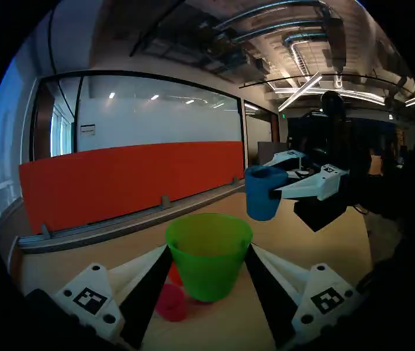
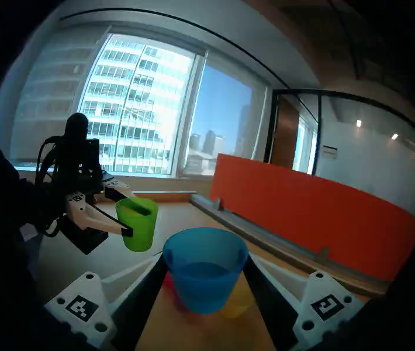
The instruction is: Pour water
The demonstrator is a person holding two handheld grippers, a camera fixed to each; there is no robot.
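1. Two cups are held above the wooden worktop (image 1: 330,245), one in each hand-held gripper
2. The left hand-held gripper (image 1: 207,251) presses both fingers on the sides of the green cup (image 1: 209,266), which stands upright
3. The right hand-held gripper (image 2: 205,261) clamps the blue cup (image 2: 205,286) the same way, upright, with what looks like water (image 2: 203,270) low inside
4. In the left gripper view the blue cup hangs up and to the right of the green cup, near it but apart
5. A pink cup (image 1: 171,302) sits on the worktop below the green cup, and a yellow cup (image 2: 238,304) below the blue cup
6. An orange partition (image 1: 131,175) runs along the worktop's far edge
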